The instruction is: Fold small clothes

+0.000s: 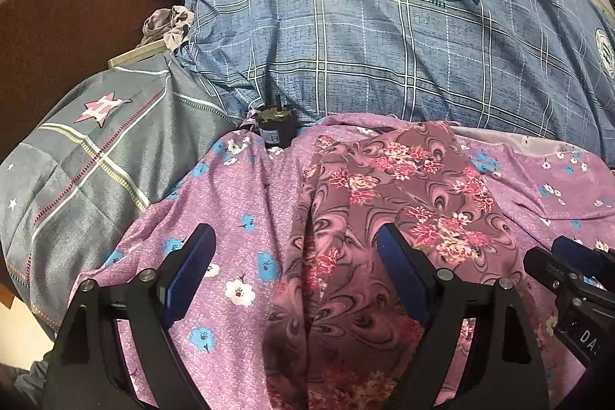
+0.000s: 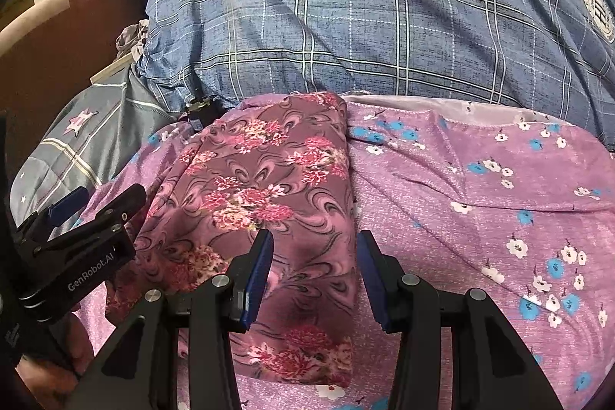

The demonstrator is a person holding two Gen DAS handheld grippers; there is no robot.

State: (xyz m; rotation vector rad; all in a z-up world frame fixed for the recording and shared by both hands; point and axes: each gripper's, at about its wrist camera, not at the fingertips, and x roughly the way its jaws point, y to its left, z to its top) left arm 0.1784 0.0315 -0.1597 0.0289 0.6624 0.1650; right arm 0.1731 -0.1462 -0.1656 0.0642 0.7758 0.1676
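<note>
A folded maroon floral garment (image 1: pixel 384 218) lies as a long strip on a purple flowered sheet (image 1: pixel 215 218); it also shows in the right wrist view (image 2: pixel 269 195). My left gripper (image 1: pixel 296 237) is open, its jaws wide apart over the garment's left edge, holding nothing. My right gripper (image 2: pixel 313 244) is open, hovering over the garment's right near part, empty. The right gripper shows at the right edge of the left wrist view (image 1: pixel 569 275); the left gripper shows at the left of the right wrist view (image 2: pixel 80 218).
A big blue plaid quilt (image 1: pixel 384 37) is piled behind. A grey pillow with a pink star (image 1: pixel 96 148) lies at the left. A small black device (image 1: pixel 275 125) sits between them. A brown headboard (image 1: pixel 57 18) stands at far left.
</note>
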